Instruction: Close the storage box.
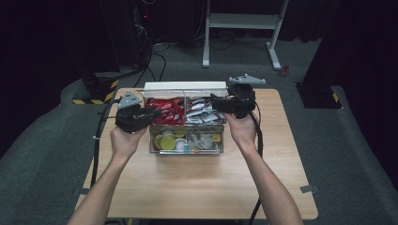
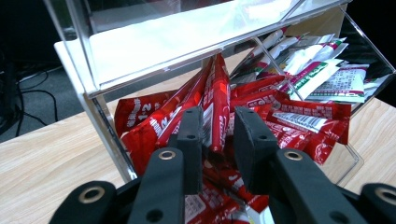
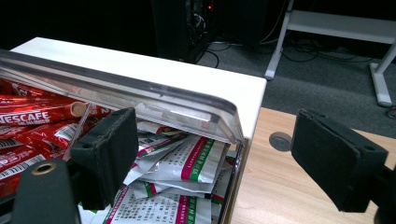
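Left gripper [image 2: 217, 140], jaws narrowed around one red stick sachet [image 2: 218, 109] at frame centre, risks dragging neighbouring sachets out. Farther up, the clear organiser box [image 2: 95, 114] could shift; right gripper [image 3: 210, 158] stands wide open, straddling its corner, holding nothing.

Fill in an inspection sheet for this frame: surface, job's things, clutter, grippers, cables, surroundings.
Surface: wooden table, bare in front of the box.
Job's things: clear compartment box with its lid up; red stick sachets in the back left compartment, white sachets in the back right, round capsules in front.
Clutter: nothing seen on the table.
Grippers: left gripper shut on a red sachet; right gripper open, its jaws either side of the box's corner.
Cables: black cable trailing from the left gripper, another from the right.
Surroundings: grey carpet, white desk frame, dark backdrop.
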Available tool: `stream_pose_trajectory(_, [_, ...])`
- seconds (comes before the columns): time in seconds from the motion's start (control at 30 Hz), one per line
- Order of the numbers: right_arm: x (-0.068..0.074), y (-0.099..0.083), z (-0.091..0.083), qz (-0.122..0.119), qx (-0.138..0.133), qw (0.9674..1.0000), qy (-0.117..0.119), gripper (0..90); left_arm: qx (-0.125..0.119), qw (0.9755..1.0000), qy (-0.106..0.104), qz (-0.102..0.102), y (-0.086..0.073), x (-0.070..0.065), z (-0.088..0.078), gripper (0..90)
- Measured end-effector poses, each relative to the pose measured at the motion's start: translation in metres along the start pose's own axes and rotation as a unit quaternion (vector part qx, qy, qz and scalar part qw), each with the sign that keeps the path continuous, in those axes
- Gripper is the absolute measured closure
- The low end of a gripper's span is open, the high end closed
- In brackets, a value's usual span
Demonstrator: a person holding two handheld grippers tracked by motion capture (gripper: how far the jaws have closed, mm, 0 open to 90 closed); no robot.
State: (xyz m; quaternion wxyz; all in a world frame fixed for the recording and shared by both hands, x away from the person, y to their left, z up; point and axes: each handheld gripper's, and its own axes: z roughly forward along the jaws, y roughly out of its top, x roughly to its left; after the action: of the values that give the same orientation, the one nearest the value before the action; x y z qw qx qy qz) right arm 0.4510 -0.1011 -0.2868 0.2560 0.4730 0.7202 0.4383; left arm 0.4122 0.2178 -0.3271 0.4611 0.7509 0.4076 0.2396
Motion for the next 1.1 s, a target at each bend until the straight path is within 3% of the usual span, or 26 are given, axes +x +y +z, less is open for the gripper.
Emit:
stream_pose_trajectory(0.2, [0.0, 0.0, 0.002, -0.001, 0.002, 1.0, 0.001, 15.2, 0.005, 1.0, 0.0, -0.002, 0.004, 0.0, 0.008, 72.8])
stream_pose_trajectory(0.33, [0.002, 0.0, 0.003, -0.001, 0.006, 1.0, 0.0, 15.2, 0.006, 0.9999, 0.011, 0.009, 0.005, -0.002, 0.011, 75.1])
stream_pose_trajectory(0.53, [0.003, 0.001, 0.005, -0.005, 0.009, 0.9999, 0.001, 15.2, 0.01, 0.9998, 0.003, 0.016, 0.006, -0.001, 0.011, 80.2])
stream_pose_trajectory(0.83, [0.003, 0.003, 0.005, -0.003, 0.013, 0.9999, 0.001, 15.2, 0.004, 0.9994, -0.006, 0.035, 0.008, -0.004, 0.002, 84.4])
stream_pose_trajectory(1.1, [0.003, 0.003, 0.005, -0.006, 0.015, 0.9999, 0.0, 15.2, -0.005, 0.9992, -0.012, 0.037, 0.008, -0.006, -0.011, 84.7])
